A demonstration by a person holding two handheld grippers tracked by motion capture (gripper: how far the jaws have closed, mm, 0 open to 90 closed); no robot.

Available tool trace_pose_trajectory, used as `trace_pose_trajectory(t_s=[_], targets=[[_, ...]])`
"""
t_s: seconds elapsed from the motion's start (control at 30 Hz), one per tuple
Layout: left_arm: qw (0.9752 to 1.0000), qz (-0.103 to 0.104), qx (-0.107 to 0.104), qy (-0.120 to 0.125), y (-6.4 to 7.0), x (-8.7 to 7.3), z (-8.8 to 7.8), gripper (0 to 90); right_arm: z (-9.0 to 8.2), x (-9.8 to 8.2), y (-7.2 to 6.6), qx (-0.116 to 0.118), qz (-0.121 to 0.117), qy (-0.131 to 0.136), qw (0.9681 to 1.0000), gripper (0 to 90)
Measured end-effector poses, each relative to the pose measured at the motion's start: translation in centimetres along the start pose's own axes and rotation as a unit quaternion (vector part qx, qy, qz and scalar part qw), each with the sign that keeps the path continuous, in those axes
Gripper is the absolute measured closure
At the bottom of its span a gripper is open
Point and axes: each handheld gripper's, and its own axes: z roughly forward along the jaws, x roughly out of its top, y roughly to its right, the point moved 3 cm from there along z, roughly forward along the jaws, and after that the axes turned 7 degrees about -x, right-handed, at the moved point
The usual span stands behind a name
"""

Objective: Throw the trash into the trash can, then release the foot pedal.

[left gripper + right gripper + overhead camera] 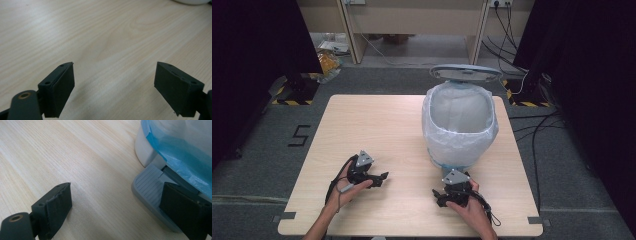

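White plastic pedal bin (460, 125), lined with a clear bag, stands lid-up on the pale wooden bench (377, 125) in the high view, just beyond the right tongs (443, 196). Left gripper view: left tongs (115, 82) open, empty, low over bare wood. Right gripper view: right tongs (116, 205) gape beside the grey ribbed pedal (150, 187), seemingly clear of it, so stay level.

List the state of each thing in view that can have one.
Bin: upright on the table, lined.
Lid: raised open.
Bag: folded over the rim.
Pedal: free, nothing on it.
Left gripper: open, empty.
Right gripper: open, empty.
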Motion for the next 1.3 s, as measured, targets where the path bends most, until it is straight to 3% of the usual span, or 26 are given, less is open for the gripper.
trace_pose_trajectory(t_s=[0.07,0.13,1.07,1.3], targets=[[0.9999,0.005,0.0,-0.014,0.15,-0.54,0.34,16.2,0.01,-0.01,-0.01,-0.001,0.0,0.001,1.0,10.8],[0.9999,-0.006,-0.011,-0.003,0.18,-0.9,0.49,14.8,0.0,-0.03,0.01,-0.001,-0.001,0.001,1.0,10.8],[0.9999,-0.016,-0.004,0.002,0.19,-1.06,0.41,13.6,-0.02,-0.08,0.0,0.0,-0.001,0.003,1.0,10.8],[0.9998,-0.019,-0.008,0.004,0.01,-1.06,0.3,13.7,-0.11,0.2,-0.25,-0.015,-0.009,-0.004,0.9998,11.6]])
